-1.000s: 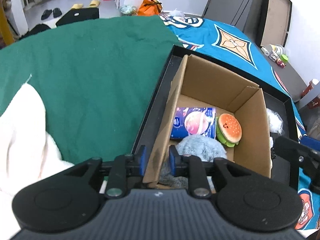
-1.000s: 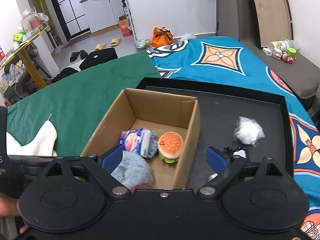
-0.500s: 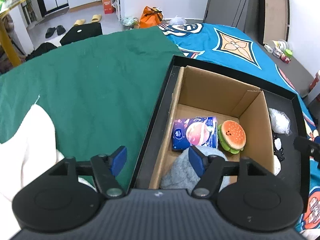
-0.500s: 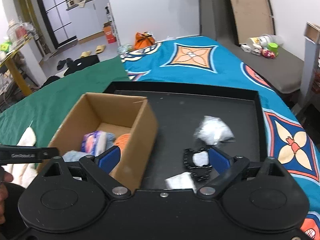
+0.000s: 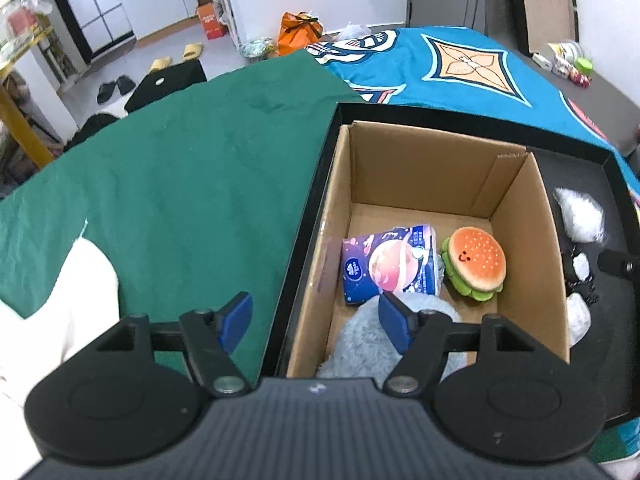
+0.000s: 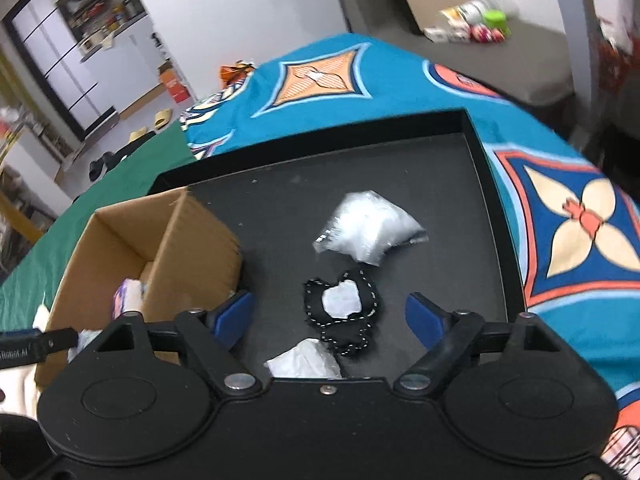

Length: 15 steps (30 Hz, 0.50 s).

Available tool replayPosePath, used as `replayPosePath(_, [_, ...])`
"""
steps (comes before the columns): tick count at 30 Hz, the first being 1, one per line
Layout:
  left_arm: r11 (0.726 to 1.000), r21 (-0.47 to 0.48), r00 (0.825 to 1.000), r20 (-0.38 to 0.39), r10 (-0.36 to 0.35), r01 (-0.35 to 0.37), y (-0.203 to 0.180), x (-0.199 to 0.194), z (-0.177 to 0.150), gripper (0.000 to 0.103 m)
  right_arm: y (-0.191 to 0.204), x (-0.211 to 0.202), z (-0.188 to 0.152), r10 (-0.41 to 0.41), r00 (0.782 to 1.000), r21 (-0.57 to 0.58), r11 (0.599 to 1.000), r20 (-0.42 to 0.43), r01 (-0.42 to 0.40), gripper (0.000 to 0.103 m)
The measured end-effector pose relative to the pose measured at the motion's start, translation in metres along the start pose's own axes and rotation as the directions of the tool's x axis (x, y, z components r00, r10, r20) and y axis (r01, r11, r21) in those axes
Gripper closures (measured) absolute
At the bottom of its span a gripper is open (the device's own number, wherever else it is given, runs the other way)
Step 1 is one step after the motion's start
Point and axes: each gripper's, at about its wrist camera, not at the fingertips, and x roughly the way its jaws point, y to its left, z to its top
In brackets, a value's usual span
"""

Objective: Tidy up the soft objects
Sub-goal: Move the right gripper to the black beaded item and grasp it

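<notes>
Your left claw [image 5: 314, 322] is spread wide and grips nothing, straddling the near left wall of the cardboard box [image 5: 424, 160], with a grey fluffy toy [image 5: 360, 344] just under its right finger; beyond that lie a tissue pack [image 5: 390, 266], its long axis running left to right, and a burger toy [image 5: 476, 262] tipped up on its edge, face toward you. Your right claw [image 6: 330, 316] is likewise released and empty above the black tray [image 6: 440, 184], its fingers either side of a black cord [image 6: 348, 320] looped around a small white piece, with a clear plastic bag [image 6: 366, 230] farther out.
</notes>
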Motion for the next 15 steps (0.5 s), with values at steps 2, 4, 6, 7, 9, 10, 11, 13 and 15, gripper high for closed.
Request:
replayPosePath(2, [1.0,0.019,1.0,0.009,0.018,-0.018,-0.003,0.001,-0.001,0.03,-0.006,0.005,0.0,0.013,1.0,0.027,1.0,-0.006,-0.013,0.02])
replayPosePath(4, [1.0,0.016,1.0,0.016,0.026,-0.026,-0.003,0.002,-0.001,0.028,-0.011,0.012,0.0,0.013,1.0,0.035,0.999,-0.02,-0.012,0.022])
replayPosePath(6, [1.0,0.008,1.0,0.018,0.025,-0.025,-0.003,0.003,0.0,0.027,-0.014,0.018,-0.001,0.006,0.999,0.042,0.999,-0.038,-0.005,0.025])
replayPosePath(7, [1.0,0.002,0.999,0.019,0.029,-0.029,-0.002,0.004,0.0,0.027,-0.017,0.022,-0.002,0.006,0.999,0.049,0.999,-0.048,-0.004,0.028])
replayPosePath(9, [0.999,-0.004,0.999,0.019,0.044,-0.044,-0.003,0.005,-0.001,0.025,-0.021,0.028,-0.003,0.007,0.998,0.061,0.998,-0.066,-0.003,0.028])
replayPosePath(10, [0.999,-0.002,0.999,0.02,0.048,-0.048,-0.004,0.005,-0.001,0.025,-0.022,0.031,-0.004,0.008,0.998,0.064,0.998,-0.07,-0.004,0.028])
replayPosePath(11, [0.999,0.001,0.999,0.021,0.05,-0.05,-0.005,0.006,-0.001,0.025,-0.023,0.033,-0.003,0.016,0.997,0.07,0.997,-0.073,-0.011,0.028])
replayPosePath(13, [0.998,0.011,0.998,0.021,0.056,-0.056,-0.007,0.007,0.0,0.024,-0.023,0.036,-0.003,0.032,0.997,0.072,0.997,-0.068,-0.027,0.029])
replayPosePath(15, [0.998,0.017,0.998,0.022,0.063,-0.064,-0.009,0.008,0.0,0.022,-0.022,0.038,-0.004,0.024,0.998,0.051,0.998,-0.06,-0.021,0.029])
